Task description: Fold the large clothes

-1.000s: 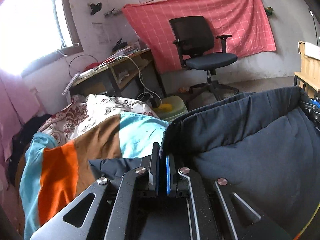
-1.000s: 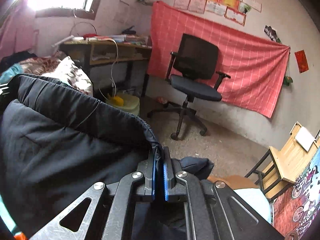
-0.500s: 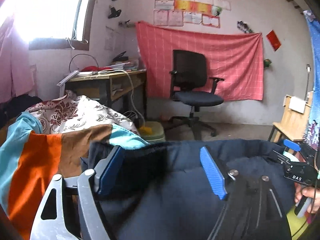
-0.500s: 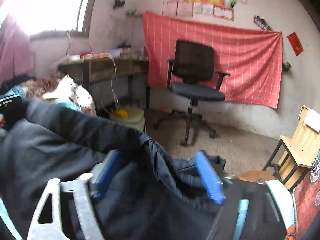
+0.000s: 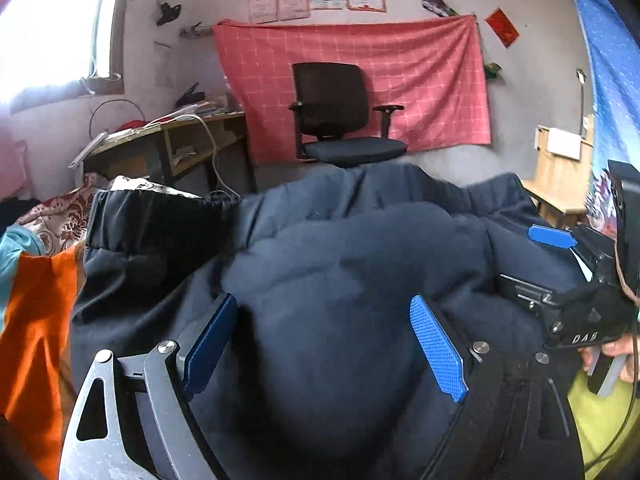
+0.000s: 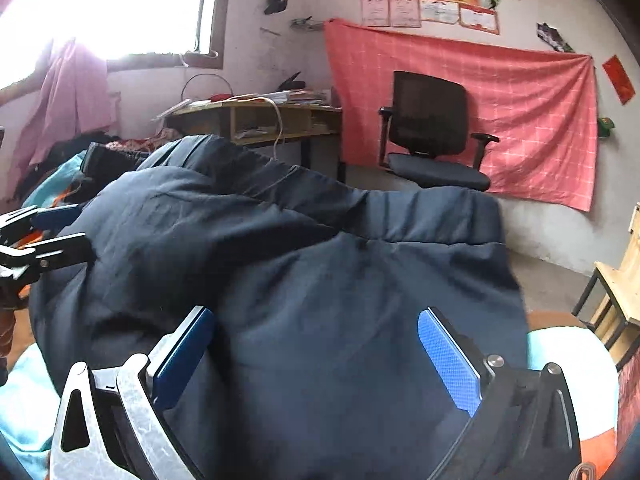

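Observation:
A big dark navy padded garment (image 5: pixel 340 264) lies bunched on a bed and fills the lower half of both views (image 6: pixel 320 264). My left gripper (image 5: pixel 324 344) hovers over its left part; the jaws are opening, blue pads wide apart, and the cloth lies loose under them, unpressed. My right gripper (image 6: pixel 316 356) stands over the right part, jaws also opening, pads clear of the fabric. In the left wrist view the right gripper (image 5: pixel 560 264) shows at the right edge with a hand (image 5: pixel 616 352) on its handle. The left gripper (image 6: pixel 40 236) appears at the left edge of the right wrist view.
An orange, brown and teal blanket (image 5: pixel 36 320) covers the bed left of the garment, with a floral cloth (image 5: pixel 60 216) behind. A cluttered desk (image 6: pixel 256 116) and black office chair (image 6: pixel 432 136) stand beyond, before a red wall cloth (image 5: pixel 360 80). A wooden chair (image 6: pixel 624 280) is at the right.
Both grippers were shut on the garment's edge a second ago; both have let go and spread wide. The lifted edge has dropped onto the pile, and both views have tilted upward.

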`<state>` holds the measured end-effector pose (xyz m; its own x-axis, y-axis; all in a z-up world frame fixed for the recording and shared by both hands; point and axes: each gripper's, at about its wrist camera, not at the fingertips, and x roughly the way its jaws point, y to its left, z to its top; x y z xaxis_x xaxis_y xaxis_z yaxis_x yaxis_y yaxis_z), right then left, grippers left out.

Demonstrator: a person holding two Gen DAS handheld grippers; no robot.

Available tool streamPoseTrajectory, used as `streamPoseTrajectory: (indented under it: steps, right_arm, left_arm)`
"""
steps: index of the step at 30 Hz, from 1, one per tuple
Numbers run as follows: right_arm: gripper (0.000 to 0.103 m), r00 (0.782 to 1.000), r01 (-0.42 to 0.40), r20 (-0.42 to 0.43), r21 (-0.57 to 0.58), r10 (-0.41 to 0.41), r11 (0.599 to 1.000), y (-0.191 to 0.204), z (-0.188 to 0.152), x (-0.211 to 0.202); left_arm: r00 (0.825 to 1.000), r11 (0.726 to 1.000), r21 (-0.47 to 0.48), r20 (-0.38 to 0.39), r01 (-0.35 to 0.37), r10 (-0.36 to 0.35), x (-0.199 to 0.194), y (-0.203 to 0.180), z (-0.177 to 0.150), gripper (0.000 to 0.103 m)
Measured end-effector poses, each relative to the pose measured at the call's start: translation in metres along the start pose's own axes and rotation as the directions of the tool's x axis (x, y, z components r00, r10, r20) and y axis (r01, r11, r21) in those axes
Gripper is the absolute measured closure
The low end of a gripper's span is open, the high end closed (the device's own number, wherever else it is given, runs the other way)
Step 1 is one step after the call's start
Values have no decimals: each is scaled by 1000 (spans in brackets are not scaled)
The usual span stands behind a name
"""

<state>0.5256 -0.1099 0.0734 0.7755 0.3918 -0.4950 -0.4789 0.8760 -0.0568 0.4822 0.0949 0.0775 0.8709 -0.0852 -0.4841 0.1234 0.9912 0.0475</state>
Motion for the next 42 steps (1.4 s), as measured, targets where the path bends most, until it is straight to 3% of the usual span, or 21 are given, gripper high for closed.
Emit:
streamPoseTrajectory:
  steps: [5,10,15,19,25,30,35,38,40,42]
  right_arm:
    - [0,1000,28,0,-43,-28,999,4,19,34]
    - [0,998,46,-34,-59,-48,997,4,34,64]
    - [0,993,64,-97,-2,-64,998,-12,49,100]
    - [0,985,96,-143,28,-91,995,-25,54,126]
    - [0,967,18,-253,106,10,994,-42,48,161]
    - [0,956,-54,-273,190,106,980,-56,39,171]
    - [0,957,-59,-267,201,113,978,-56,35,171]
    - [0,963,-51,-250,196,100,979,-56,33,168]
    - [0,970,-43,-225,193,87,980,-54,32,164]
    - [0,978,-34,-195,183,70,982,-51,31,157]
  left_arm:
    - [999,995,-88,-1,-50,51,23,22,8,17]
    - [988,965,-210,-38,-156,151,46,63,14,17]
    - [984,944,-277,-69,-179,167,52,92,7,17]
    - [990,933,-331,-84,-138,116,60,107,3,17]
    - [996,921,-384,-78,-69,43,73,119,2,17]
    - [998,910,-413,-56,-41,19,74,124,-1,17]
    - [999,909,-415,-33,-26,14,70,125,-2,17]
    - [998,895,-442,43,62,-48,60,130,-11,17]
    - [985,864,-475,121,169,-126,50,142,-20,17]
    - [973,836,-498,142,230,-183,47,153,-24,17]
